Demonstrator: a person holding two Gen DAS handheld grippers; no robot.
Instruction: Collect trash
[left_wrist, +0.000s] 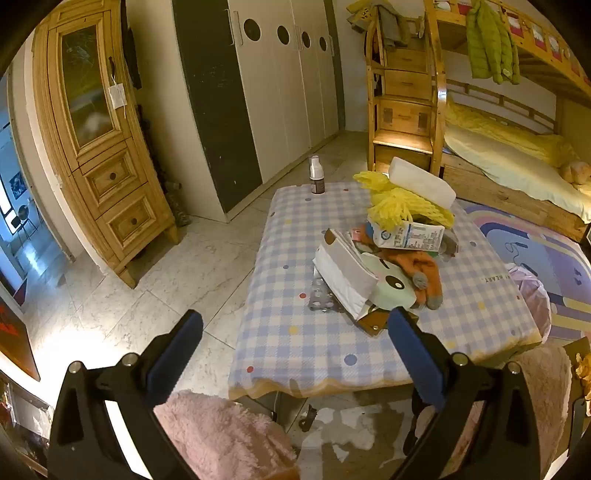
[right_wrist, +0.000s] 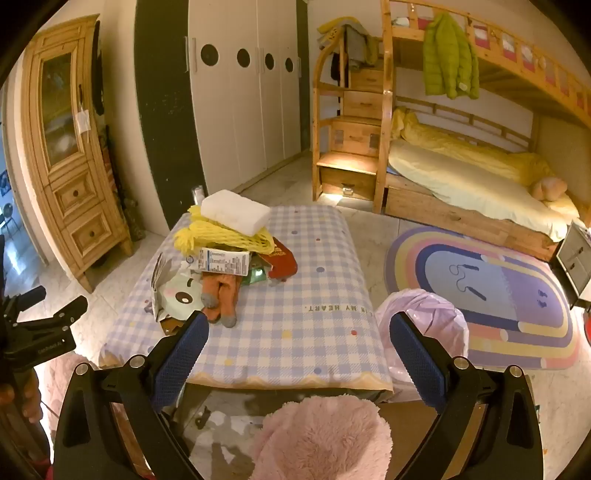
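A heap of trash lies on the checked table (left_wrist: 295, 343) (right_wrist: 295, 343): a white foam block (left_wrist: 423, 181) (right_wrist: 236, 211), yellow foam netting (left_wrist: 399, 208) (right_wrist: 218, 232), a small printed carton (left_wrist: 410, 236) (right_wrist: 223, 261), a white paper bag (left_wrist: 347, 277), an orange glove (left_wrist: 424, 271) (right_wrist: 221, 291), a blister pack (left_wrist: 321, 299) and a red wrapper (right_wrist: 282, 262). A small bottle (left_wrist: 316, 174) stands at the far table edge. A pink bin bag (right_wrist: 424, 325) (left_wrist: 532, 291) stands by the table's right side. My left gripper (left_wrist: 295, 328) and right gripper (right_wrist: 297, 328) hover open and hold nothing, short of the heap.
Pink furry seats (left_wrist: 221, 432) (right_wrist: 325, 435) sit near the table's front edge. A wooden cabinet (left_wrist: 96, 140), white wardrobe (left_wrist: 266, 85), bunk bed (right_wrist: 461, 173) and rainbow rug (right_wrist: 491, 295) surround the table. The other gripper's black frame (right_wrist: 40, 325) and a hand (right_wrist: 29, 398) show at left.
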